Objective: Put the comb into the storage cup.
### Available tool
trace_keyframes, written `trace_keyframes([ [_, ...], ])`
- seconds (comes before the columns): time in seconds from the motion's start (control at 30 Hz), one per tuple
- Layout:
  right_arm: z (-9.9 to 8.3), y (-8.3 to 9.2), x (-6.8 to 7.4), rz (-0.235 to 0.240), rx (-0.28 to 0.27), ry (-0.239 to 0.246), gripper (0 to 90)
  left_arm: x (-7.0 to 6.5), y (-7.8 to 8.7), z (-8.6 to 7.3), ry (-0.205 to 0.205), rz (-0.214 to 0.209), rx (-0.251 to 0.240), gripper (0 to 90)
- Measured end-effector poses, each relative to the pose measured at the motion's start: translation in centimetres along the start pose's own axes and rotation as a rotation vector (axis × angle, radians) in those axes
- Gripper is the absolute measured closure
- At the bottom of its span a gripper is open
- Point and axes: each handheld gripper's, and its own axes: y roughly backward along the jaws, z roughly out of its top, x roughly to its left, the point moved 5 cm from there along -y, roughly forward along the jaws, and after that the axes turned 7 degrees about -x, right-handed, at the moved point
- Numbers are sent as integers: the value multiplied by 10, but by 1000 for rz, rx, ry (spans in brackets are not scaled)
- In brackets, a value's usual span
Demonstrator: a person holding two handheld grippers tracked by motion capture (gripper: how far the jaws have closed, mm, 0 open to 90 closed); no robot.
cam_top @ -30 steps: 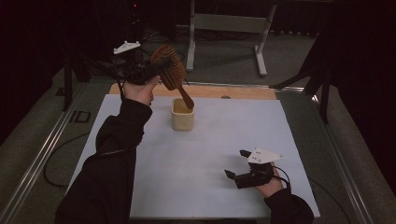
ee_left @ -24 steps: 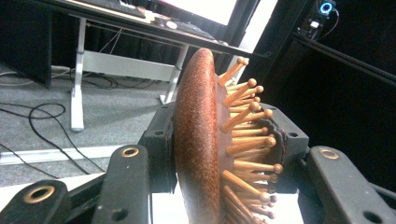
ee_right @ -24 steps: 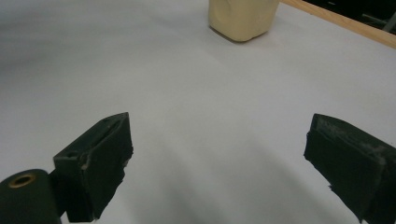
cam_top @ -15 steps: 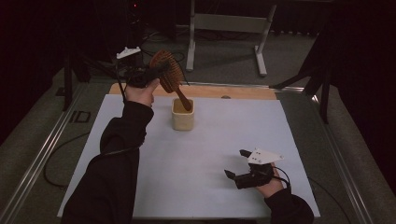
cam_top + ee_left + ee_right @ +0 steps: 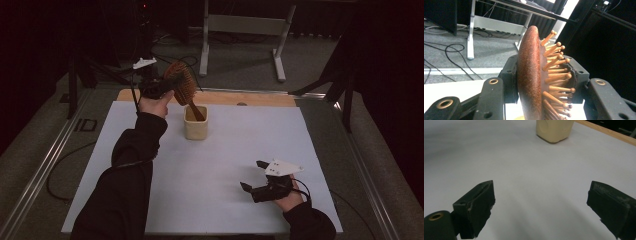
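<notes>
Brush handle goes down into the cup

Upper middle of the high view: the left gripper (image 5: 167, 89) squeezes the hairbrush (image 5: 181, 84) tight — it has dropped lower, handle now inside the cup (image 5: 195, 126). The right gripper (image 5: 260, 176) rests wide open, holding nothing.

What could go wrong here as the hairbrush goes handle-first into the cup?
The cup is small and stands free, so the slanted handle of the hairbrush could tip it. The left gripper clamps the bristle side, a poor hold that might slip. The right gripper rests open, far off, steadying nothing.
</notes>
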Motion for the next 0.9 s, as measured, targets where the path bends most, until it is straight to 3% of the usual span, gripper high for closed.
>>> trace_keyframes([
  [0.9,0,0,0,10,-7,-2,75,9,-19,-37,31,-13,79,539],
])
